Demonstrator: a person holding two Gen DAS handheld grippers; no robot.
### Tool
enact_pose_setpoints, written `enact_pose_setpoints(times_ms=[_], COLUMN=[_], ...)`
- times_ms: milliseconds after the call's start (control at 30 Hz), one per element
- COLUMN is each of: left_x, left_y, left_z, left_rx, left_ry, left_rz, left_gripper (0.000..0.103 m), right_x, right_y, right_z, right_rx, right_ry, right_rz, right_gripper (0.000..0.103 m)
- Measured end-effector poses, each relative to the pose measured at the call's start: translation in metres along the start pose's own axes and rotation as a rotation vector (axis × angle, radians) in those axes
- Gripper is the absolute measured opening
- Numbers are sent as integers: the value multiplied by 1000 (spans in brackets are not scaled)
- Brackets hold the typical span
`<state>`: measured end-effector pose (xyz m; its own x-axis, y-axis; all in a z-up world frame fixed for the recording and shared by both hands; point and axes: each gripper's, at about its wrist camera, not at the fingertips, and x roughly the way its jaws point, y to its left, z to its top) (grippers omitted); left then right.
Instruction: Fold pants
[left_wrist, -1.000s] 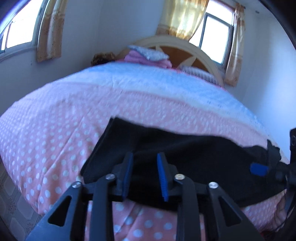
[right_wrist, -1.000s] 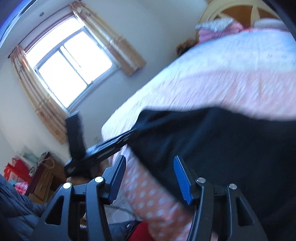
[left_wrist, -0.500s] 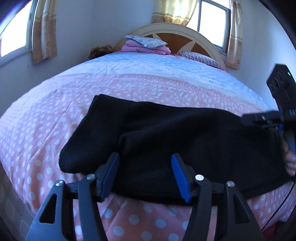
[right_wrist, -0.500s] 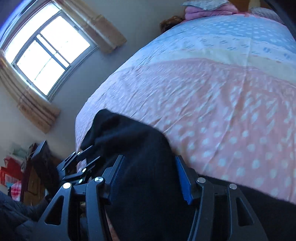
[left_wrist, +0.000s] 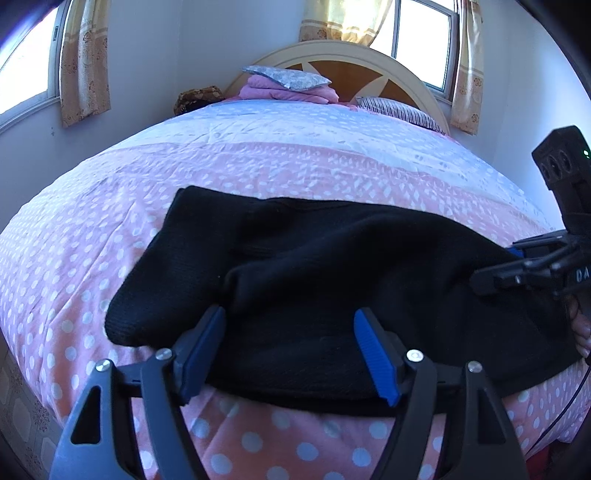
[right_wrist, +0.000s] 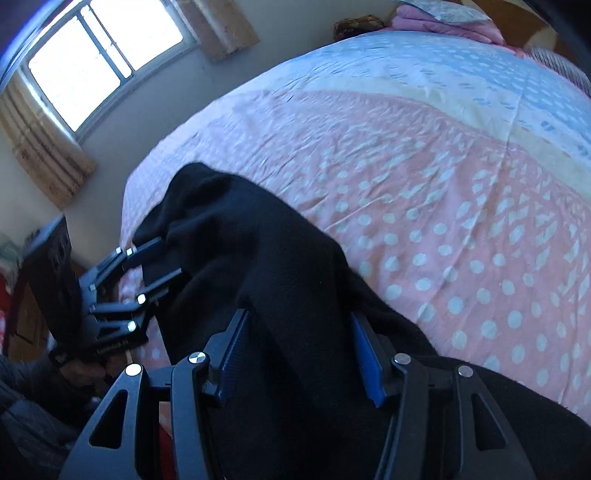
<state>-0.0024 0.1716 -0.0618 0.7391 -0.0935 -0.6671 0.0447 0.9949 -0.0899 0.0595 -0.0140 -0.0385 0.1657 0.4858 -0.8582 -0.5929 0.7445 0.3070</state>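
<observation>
The black pants (left_wrist: 332, 280) lie flat across the near edge of the bed (left_wrist: 295, 162), on the pink dotted cover. A second ago the left gripper (left_wrist: 291, 350) was pinching the cloth with its blue fingers (left_wrist: 373, 354) close together. Now the fingers are opening, and the pants sit loose between them, not squeezed. So I think the left side has been laid down and let go, and this fold is nearly made.

The right gripper (right_wrist: 303, 354) has swung round and tipped down toward the bed. A thick bunch of black cloth fills the gap between its fingers (right_wrist: 365, 365), and they look clamped on it.

The left gripper points down at the near edge of the pants. In the left view, a person's hand (left_wrist: 581, 328) shows at the far right under the other tool.
</observation>
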Motion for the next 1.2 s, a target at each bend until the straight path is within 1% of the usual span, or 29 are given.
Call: enact_pose_setpoints(times_ms=[100,133,200,267,367,400,467,533,567,667,733,767,800,900,933,1000,1033,1067,1100,1200], left_x=[1,1,2,2,2,2,3,3,3,4,4,4,4,3,3,3,3,2,3,2], left_y=[0,-1,-1,-2,-2,-2,-1,-1,-1,-2,-3,-3,-3,-2,-2,-1,-1,-1,-2,-2], left_z=[1,1,1,1,2,1,2,3,3,3,3,2,2,1,1,1,0,0,0,0], left_rx=[-5,-6,-8,-10,-13,-12,-10,-12,-12,-13,-14,-13,-10,-4,-1,5,7,8,8,7], left_ry=[-1,-1,0,4,7,9,12,15,16,15,15,14,14,17,17,14,12,12,13,13], left_rz=[-2,-2,-1,-1,-1,-3,-5,-5,-4,-6,-6,-8,-10,-20,-22,-25,-23,-21,-19,-21], left_gripper=[75,75,76,78,78,78,78,78,78,79,79,79,79,79,79,79,79,79,79,79], right_x=[-9,-11,-10,-6,10,16,26,33,36,36,23,14,10,9,7,-2,-6,-7,-5,0], right_y=[-1,-4,-12,-13,-14,-14,-12,-13,-13,-20,-34,-41,-44,-44,-46,-55,-58,-56,-49,-22], right_z=[-3,-4,-3,1,14,17,25,28,29,34,36,35,36,35,34,29,27,25,23,13], right_rx=[-39,-36,-5,17,77,97,126,163,181,254,348,377,378,347,349,376,368,340,299,176], right_ry=[20,26,53,75,78,76,66,44,37,-2,-119,-191,-217,-204,-202,-205,-196,-171,-124,-42], right_rz=[-25,-18,53,161,309,338,395,443,458,463,374,344,337,297,304,354,375,372,338,301], right_gripper=[56,56,56,59,61,62,70,81,82,82,82,82,82,81,81,81,81,81,81,81])
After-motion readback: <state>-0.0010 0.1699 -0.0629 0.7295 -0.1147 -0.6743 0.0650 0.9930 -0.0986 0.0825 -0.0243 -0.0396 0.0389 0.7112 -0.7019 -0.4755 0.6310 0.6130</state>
